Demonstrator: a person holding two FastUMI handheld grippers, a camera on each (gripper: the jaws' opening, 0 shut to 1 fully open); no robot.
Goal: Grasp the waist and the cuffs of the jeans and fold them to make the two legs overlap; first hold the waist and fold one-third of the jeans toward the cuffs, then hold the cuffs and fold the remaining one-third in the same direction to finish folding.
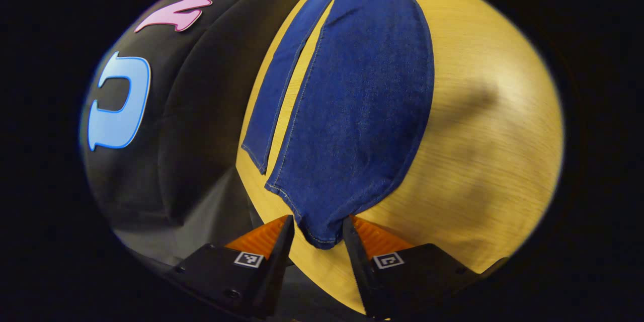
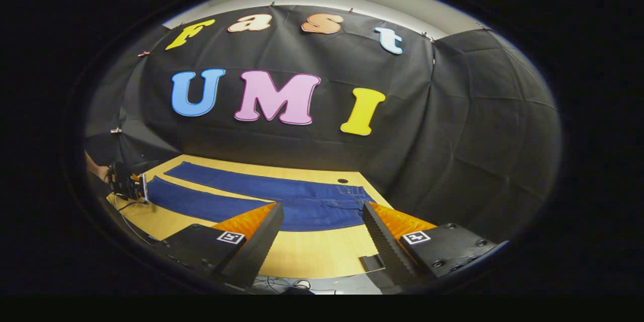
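Dark blue jeans [image 1: 352,100] lie flat on the wooden table [image 1: 493,136], the two legs side by side with a narrow gap between them. In the left gripper view my left gripper [image 1: 318,234] stands open, and the corner of the nearer leg's cuff [image 1: 322,236] lies between its fingers. In the right gripper view the jeans [image 2: 261,196] stretch from the waist [image 2: 347,196] on the right to the cuffs on the left. My right gripper [image 2: 322,221] hangs open above the table's near edge, short of the waist. The left gripper [image 2: 130,185] sits at the near cuff.
A hand [image 2: 95,171] holds the left gripper at the table's left end. A small dark hole [image 2: 342,180] marks the table behind the waist. A dark clip [image 2: 372,262] sits on the front edge, with cables [image 2: 297,284] below. Black cloth walls stand close behind.
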